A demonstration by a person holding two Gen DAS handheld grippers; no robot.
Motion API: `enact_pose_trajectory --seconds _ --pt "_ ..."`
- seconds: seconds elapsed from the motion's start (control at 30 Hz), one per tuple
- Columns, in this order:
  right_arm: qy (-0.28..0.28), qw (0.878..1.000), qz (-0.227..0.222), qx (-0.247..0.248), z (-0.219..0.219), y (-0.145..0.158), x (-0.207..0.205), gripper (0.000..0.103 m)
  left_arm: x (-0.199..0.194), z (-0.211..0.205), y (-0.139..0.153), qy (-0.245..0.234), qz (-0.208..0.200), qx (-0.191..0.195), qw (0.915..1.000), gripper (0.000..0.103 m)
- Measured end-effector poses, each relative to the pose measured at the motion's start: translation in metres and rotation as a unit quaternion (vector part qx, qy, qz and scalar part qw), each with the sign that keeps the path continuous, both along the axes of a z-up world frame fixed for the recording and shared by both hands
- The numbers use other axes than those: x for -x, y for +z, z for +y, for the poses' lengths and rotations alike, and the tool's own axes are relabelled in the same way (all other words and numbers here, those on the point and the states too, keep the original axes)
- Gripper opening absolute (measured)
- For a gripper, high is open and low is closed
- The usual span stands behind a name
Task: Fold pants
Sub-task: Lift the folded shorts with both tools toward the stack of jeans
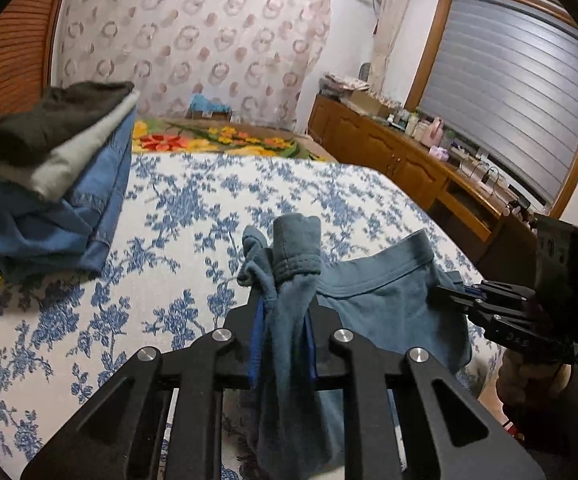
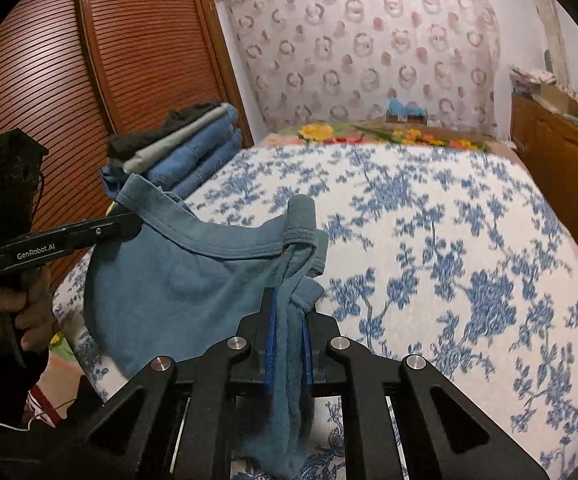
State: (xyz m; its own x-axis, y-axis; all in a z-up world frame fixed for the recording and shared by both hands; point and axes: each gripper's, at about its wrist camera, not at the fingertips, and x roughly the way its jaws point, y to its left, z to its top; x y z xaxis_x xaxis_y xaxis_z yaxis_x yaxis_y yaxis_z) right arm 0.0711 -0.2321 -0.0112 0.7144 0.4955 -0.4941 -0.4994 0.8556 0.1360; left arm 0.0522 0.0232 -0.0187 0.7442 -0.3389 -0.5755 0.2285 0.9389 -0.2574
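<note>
A pair of teal-blue pants (image 1: 389, 300) hangs in the air between both grippers, above a bed with a white and blue flowered cover (image 1: 193, 208). My left gripper (image 1: 283, 320) is shut on one end of the waistband, which bunches up above the fingers. My right gripper (image 2: 289, 320) is shut on the other end of the waistband. The pants (image 2: 193, 280) sag in a curve between them. The right gripper shows at the right in the left wrist view (image 1: 449, 296). The left gripper shows at the left in the right wrist view (image 2: 129, 220).
A stack of folded clothes (image 1: 69, 184), denim under grey and dark pieces, lies on the bed's far left; it also shows in the right wrist view (image 2: 193, 148). A wooden cabinet with clutter (image 1: 409, 152) runs along the right. A slatted wooden door (image 2: 49, 92) stands at the left.
</note>
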Motion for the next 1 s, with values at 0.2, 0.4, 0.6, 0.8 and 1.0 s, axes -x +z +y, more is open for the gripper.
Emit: enact_pose_trajectory --seconds 0.2,0.4,0.6,0.8,1.0 --pt "0.008 1.0 -0.026 0.009 0.0 0.015 0.006 0.01 -0.004 0.0 0.009 0.01 -0.012 -0.001 0.9999 0.018" --pt "0.012 0.999 -0.033 0.013 0.0 0.021 0.0 0.01 -0.01 -0.002 0.011 0.007 -0.02 -0.002 0.9998 0.018" --pt "0.014 0.999 -0.028 0.013 0.002 0.021 -0.014 0.01 -0.018 -0.001 0.009 0.016 -0.019 -0.003 0.9997 0.017" --pt "0.023 0.999 -0.035 0.022 0.012 0.032 -0.029 0.01 -0.022 0.009 0.019 0.025 -0.029 0.008 0.9992 0.017" --pt "0.047 0.996 -0.059 0.038 0.032 0.063 -0.048 0.01 -0.024 0.032 0.043 0.048 -0.053 0.009 0.9974 0.017"
